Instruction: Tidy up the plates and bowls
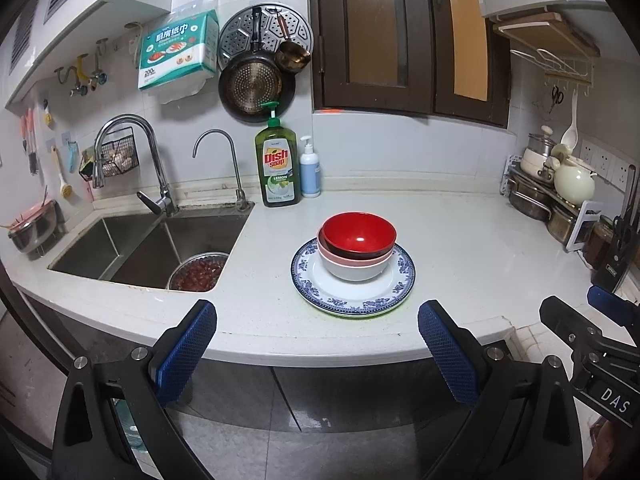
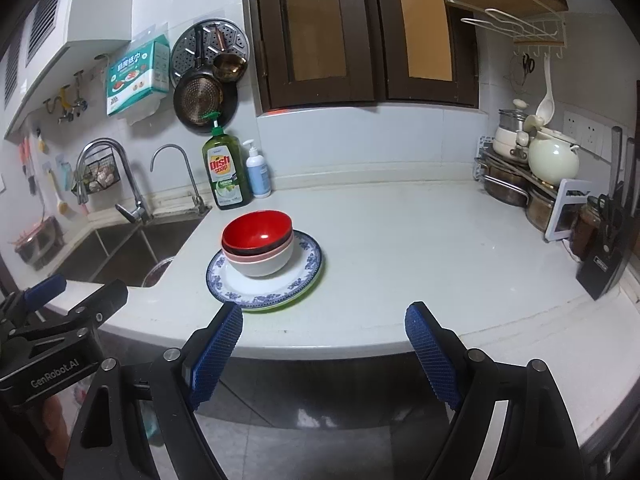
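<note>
White counter (image 1: 460, 240) carries the nested bowls (image 1: 358, 246) on stacked plates (image 1: 352, 294) just ahead of both grippers' wide, empty jaws; stacking looks finished, so any next move means closing in.

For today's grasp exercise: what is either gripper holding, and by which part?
Nothing. The left gripper and right gripper both have open, empty jaws, short of the bowls.

The red bowl (image 1: 359, 234) is glossy and smooth, with a bright highlight. The plate (image 1: 352, 294) looks like glazed ceramic. The sink (image 1: 132, 246) is brushed metal; the pale surface (image 1: 460, 248) looks smooth stone.
</note>
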The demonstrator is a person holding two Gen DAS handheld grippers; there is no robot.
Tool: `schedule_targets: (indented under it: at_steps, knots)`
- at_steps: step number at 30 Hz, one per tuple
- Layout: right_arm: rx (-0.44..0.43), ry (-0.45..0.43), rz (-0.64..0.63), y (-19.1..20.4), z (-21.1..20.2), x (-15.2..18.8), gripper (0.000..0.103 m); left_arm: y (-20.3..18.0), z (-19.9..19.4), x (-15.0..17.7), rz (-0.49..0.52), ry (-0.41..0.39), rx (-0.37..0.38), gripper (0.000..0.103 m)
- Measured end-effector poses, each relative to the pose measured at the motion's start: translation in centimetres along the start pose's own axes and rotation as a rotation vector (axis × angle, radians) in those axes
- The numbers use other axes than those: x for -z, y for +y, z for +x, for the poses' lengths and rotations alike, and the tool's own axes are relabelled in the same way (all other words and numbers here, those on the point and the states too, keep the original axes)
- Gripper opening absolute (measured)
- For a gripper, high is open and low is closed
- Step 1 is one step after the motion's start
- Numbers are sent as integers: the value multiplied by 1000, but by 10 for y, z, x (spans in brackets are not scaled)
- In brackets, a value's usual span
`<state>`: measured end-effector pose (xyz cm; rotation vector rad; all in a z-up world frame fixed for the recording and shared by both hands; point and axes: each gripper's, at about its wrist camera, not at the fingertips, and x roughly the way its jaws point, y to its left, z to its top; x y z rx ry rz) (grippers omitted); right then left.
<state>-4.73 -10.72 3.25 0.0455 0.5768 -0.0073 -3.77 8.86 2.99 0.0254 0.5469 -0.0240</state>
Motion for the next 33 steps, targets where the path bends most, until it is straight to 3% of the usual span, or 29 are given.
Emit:
schedule_targets:
  at_steps: [33]
  knots:
    - [17, -22, -4, -3, -16, -3, 84, -2, -4, -9, 2, -34, 17, 103]
